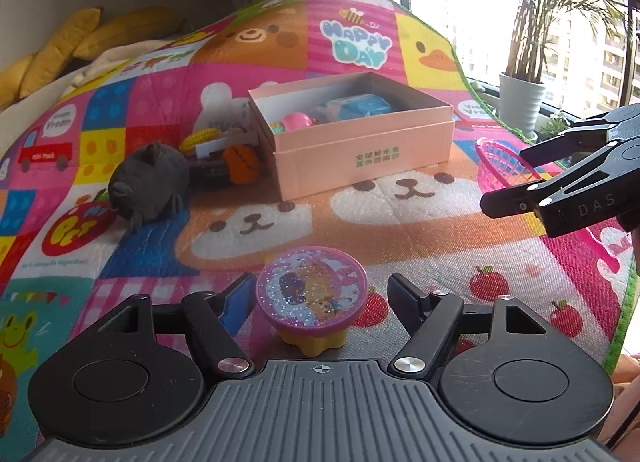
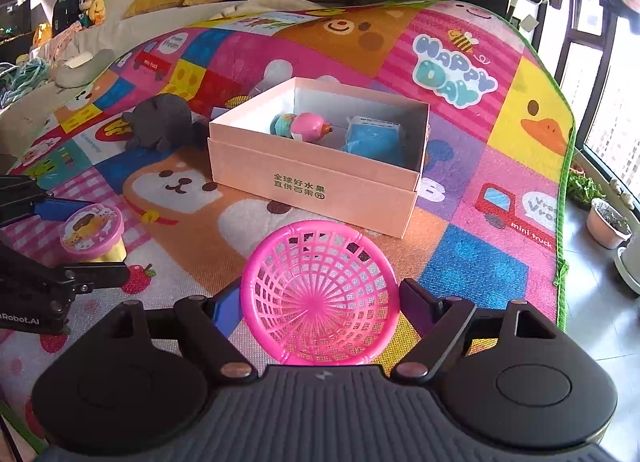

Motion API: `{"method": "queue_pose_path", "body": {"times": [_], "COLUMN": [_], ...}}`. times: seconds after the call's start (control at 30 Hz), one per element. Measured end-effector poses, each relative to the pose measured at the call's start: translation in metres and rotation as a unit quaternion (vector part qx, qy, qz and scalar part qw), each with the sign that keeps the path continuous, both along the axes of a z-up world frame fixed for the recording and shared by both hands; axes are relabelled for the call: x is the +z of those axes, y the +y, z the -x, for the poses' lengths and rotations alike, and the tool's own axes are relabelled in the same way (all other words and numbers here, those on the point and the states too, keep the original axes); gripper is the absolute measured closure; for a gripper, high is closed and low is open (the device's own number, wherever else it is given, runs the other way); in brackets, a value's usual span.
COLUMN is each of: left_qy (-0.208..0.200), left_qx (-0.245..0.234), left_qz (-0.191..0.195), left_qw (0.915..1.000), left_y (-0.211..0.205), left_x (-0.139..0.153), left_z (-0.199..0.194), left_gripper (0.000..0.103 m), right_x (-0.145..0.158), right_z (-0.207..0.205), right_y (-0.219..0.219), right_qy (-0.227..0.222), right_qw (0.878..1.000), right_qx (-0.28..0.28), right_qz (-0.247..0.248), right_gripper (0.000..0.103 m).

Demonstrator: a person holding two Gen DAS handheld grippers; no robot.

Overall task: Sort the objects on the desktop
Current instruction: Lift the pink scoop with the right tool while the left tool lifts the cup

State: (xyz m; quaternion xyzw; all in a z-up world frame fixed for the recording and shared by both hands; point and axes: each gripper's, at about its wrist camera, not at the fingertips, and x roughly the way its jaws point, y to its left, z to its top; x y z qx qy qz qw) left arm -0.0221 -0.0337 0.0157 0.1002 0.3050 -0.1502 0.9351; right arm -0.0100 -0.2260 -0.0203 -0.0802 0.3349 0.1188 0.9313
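A small toy table with a glittery pink round top and yellow base (image 1: 312,294) stands on the play mat between the fingers of my open left gripper (image 1: 324,294); I cannot tell if the fingers touch it. It also shows in the right wrist view (image 2: 93,231). A pink plastic mesh basket (image 2: 320,294) lies tilted between the fingers of my open right gripper (image 2: 320,302), and shows in the left wrist view (image 1: 502,166). A pink cardboard box (image 1: 360,154) (image 2: 320,186) holds a blue carton (image 2: 374,140) and a pink toy (image 2: 308,124).
A dark grey plush (image 1: 150,182) (image 2: 164,122) lies left of the box, with a toy corn (image 1: 202,138) and an orange toy (image 1: 242,164) beside it. The colourful mat (image 2: 500,262) ends at a green edge on the right; potted plants (image 2: 608,222) stand beyond.
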Motion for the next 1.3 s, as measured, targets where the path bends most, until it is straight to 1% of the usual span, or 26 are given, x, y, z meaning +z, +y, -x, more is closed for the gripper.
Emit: {"method": "queue_pose_path", "body": {"times": [0.1, 0.17, 0.2, 0.23, 0.33, 0.43, 0.53, 0.6, 0.67, 0.73, 0.77, 0.8, 0.87, 0.9, 0.97, 1.0, 1.07, 1.1, 1.17, 1.23, 1.3], "left_qy": [0.0, 0.0, 0.0, 0.0, -0.004, -0.017, -0.041, -0.072, -0.113, -0.157, -0.173, -0.179, -0.177, -0.174, -0.17, -0.167, -0.148, -0.131, -0.095, -0.08, -0.078], "left_qx": [0.005, 0.007, 0.006, 0.006, -0.001, -0.012, -0.019, -0.021, -0.025, -0.03, -0.029, -0.026, -0.026, -0.027, -0.032, -0.034, -0.038, -0.042, -0.042, -0.023, -0.004], "left_qz": [-0.003, -0.005, -0.006, -0.008, -0.012, -0.018, -0.018, -0.02, -0.028, -0.034, -0.033, -0.028, -0.004, 0.005, 0.015, 0.016, 0.026, 0.036, 0.064, 0.081, 0.091], "left_qw": [1.0, 1.0, 1.0, 0.9999, 0.9999, 0.9996, 0.9988, 0.997, 0.9929, 0.9865, 0.9839, 0.9831, 0.9839, 0.9843, 0.9848, 0.9852, 0.988, 0.9899, 0.9926, 0.9932, 0.9928], "left_y": [0.001, 0.002, 0.001, 0.001, -0.001, -0.005, -0.008, -0.011, -0.017, -0.023, -0.027, -0.03, -0.035, -0.037, -0.046, -0.049, -0.051, -0.049, -0.038, -0.022, -0.001], "left_x": [0.0, 0.001, 0.001, 0.001, 0.004, 0.009, 0.024, 0.044, 0.069, 0.093, 0.105, 0.113, 0.123, 0.125, 0.121, 0.117, 0.105, 0.097, 0.083, 0.073, 0.064], "left_z": [0.001, 0.002, 0.003, 0.003, 0.007, 0.012, 0.014, 0.01, 0.002, -0.012, -0.025, -0.039, -0.07, -0.084, -0.115, -0.128, -0.157, -0.169, -0.185, -0.184, -0.172], "left_gripper": [0.028, 0.034, 0.04, 0.042, 0.042, 0.042, 0.042, 0.042, 0.042, 0.042, 0.042, 0.042, 0.042, 0.042, 0.042, 0.042, 0.042, 0.042, 0.037, 0.02, 0.012], "right_x": [0.004, 0.006, 0.008, 0.009, 0.013, 0.018, 0.029, 0.043, 0.066, 0.095, 0.111, 0.125, 0.148, 0.159, 0.17, 0.172, 0.17, 0.165, 0.153, 0.136, 0.115], "right_z": [0.005, 0.009, 0.011, 0.014, 0.021, 0.027, 0.03, 0.029, 0.022, 0.01, 0.002, -0.007, -0.028, -0.043, -0.073, -0.089, -0.119, -0.137, -0.168, -0.196, -0.216], "right_y": [0.001, 0.004, 0.005, 0.006, 0.011, 0.015, 0.013, 0.005, -0.004, -0.014, -0.019, -0.023, -0.03, -0.033, -0.034, -0.033, -0.026, -0.02, -0.01, -0.001, 0.002], "right_qy": [-0.004, -0.005, -0.004, -0.005, -0.008, -0.013, -0.02, -0.029, -0.053, -0.09, -0.109, -0.124, -0.137, -0.138, -0.133, -0.129, -0.121, -0.116, -0.098, -0.061, -0.023], "right_qw": [1.0, 1.0, 1.0, 1.0, 1.0, 0.999, 0.999, 0.998, 0.995, 0.991, 0.988, 0.985, 0.98, 0.978, 0.977, 0.977, 0.978, 0.979, 0.98, 0.982, 0.982], "right_qx": [0.003, 0.008, 0.011, 0.015, 0.025, 0.031, 0.027, 0.021, 0.006, -0.012, -0.02, -0.027, -0.03, -0.031, -0.032, -0.031, -0.031, -0.034, -0.035, -0.029, -0.022], "right_qz": [-0.006, -0.008, -0.01, -0.012, -0.014, -0.014, -0.026, -0.053, -0.08, -0.099, -0.108, -0.117, -0.138, -0.151, -0.165, -0.168, -0.167, -0.166, -0.17, -0.177, -0.187], "right_gripper": [0.022, 0.022, 0.022, 0.022, 0.022, 0.022, 0.022, 0.022, 0.022, 0.022, 0.022, 0.022, 0.022, 0.022, 0.022, 0.022, 0.022, 0.022, 0.022, 0.022, 0.018]}}
